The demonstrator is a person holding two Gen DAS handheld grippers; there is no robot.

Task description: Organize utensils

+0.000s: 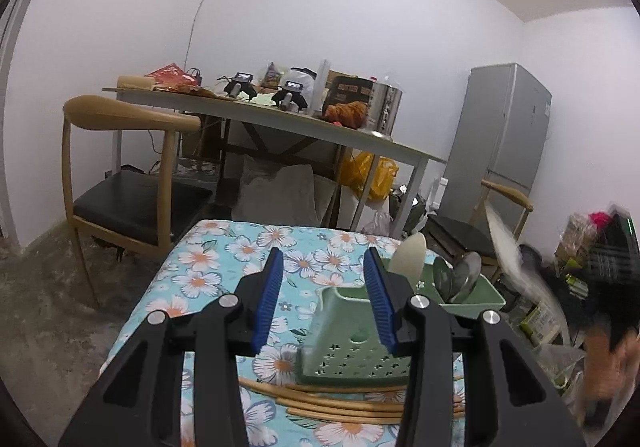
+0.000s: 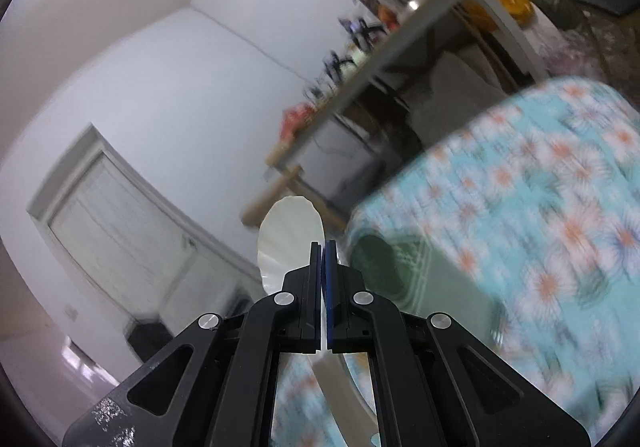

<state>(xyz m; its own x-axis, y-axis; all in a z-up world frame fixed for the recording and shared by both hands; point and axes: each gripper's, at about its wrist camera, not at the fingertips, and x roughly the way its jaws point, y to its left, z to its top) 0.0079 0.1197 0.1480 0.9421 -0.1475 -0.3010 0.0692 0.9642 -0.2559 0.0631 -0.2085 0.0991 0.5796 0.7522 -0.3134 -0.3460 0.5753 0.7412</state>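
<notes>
Your right hand-held gripper [image 2: 323, 247] is clamped on the cream plastic rice spoon [image 2: 289, 225] above the green perforated plastic caddy [image 1: 352, 343]. Your left hand-held gripper [image 1: 325, 287] stands part-open and empty. Metal spoons [image 1: 460, 275] are stowed; the wooden chopsticks [image 1: 340, 401] remain on the floral-cloth surface [image 1: 224, 259].

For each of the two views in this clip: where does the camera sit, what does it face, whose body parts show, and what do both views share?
Left wrist: behind the left tool, open and empty, facing the green utensil basket, chopsticks and floral tablecloth; a blurred person at the right edge.
Right wrist: behind the right tool, shut on a white spoon, tilted and blurred; no body visible.
Shared: basket, tablecloth, cluttered table.
</notes>
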